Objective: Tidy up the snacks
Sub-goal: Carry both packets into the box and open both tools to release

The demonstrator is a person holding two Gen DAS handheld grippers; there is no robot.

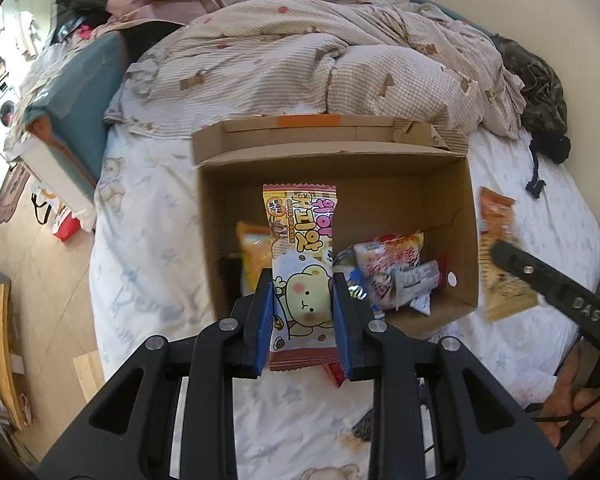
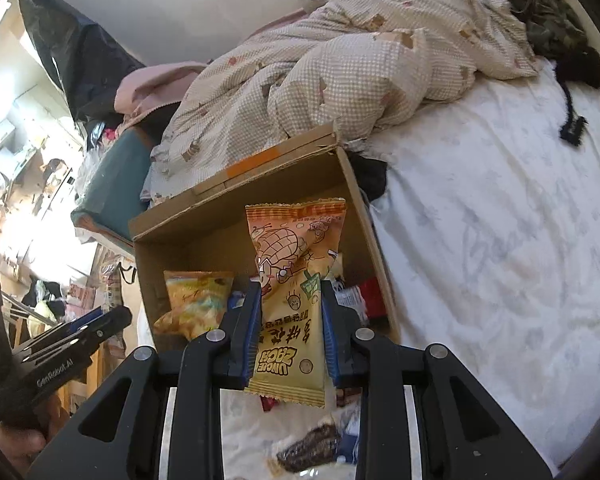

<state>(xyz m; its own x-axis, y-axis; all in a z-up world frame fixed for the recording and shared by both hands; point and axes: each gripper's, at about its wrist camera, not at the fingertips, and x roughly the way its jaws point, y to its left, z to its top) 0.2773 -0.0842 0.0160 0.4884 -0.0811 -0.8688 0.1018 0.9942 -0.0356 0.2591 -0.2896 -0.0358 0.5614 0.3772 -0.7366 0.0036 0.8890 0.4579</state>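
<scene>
Got a snack in each hand. My left gripper (image 1: 302,300) is pinched tight on the bear cookie pack (image 1: 302,268), and my right gripper (image 2: 287,320) is clamped on the peanut pack (image 2: 294,280) — both held by the lower half so the tops hang free over the cardboard box (image 1: 456,216). The box sits mid-bed (image 2: 500,220) against the rumpled duvet (image 1: 300,64), already holding a few packets near its front edge. More loose snacks lie on the sheet just outside the box's near edge, so I'd guess plenty's left to do.
</scene>
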